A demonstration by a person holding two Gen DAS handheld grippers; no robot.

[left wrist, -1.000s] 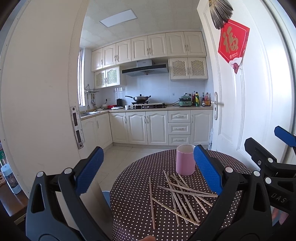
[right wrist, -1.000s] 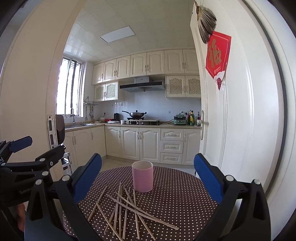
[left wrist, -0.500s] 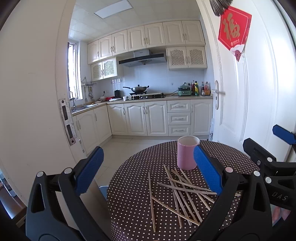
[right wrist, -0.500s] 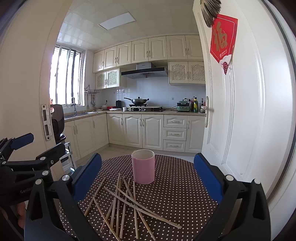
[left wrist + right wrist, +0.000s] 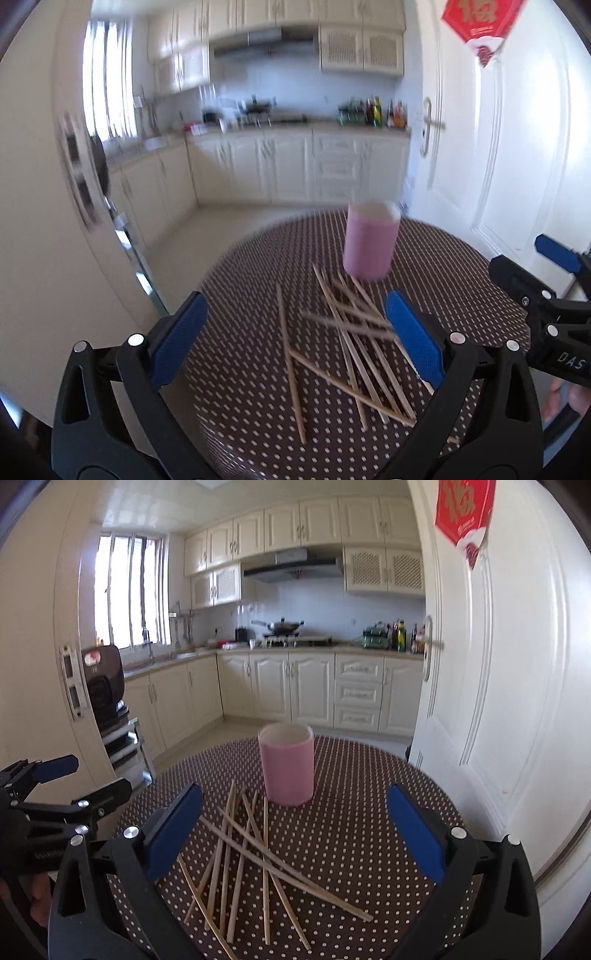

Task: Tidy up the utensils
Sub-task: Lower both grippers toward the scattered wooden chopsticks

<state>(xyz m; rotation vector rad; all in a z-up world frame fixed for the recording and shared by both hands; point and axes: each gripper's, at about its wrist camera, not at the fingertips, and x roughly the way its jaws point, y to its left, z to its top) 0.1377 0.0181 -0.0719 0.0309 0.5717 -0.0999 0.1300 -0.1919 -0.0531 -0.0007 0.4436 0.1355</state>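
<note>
loose wooden chopsticks [image 5: 255,864] lie crossed at table [image 5: 369,842] centre beside upright pink cup [image 5: 286,762]; left gripper [image 5: 295,339] and right gripper [image 5: 295,823] both spread, empty; "das" legible.

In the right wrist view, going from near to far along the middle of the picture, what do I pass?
Pile of chopsticks on the dotted table → pink cup → kitchen floor → cream base cabinets → wok on the stove.
</note>
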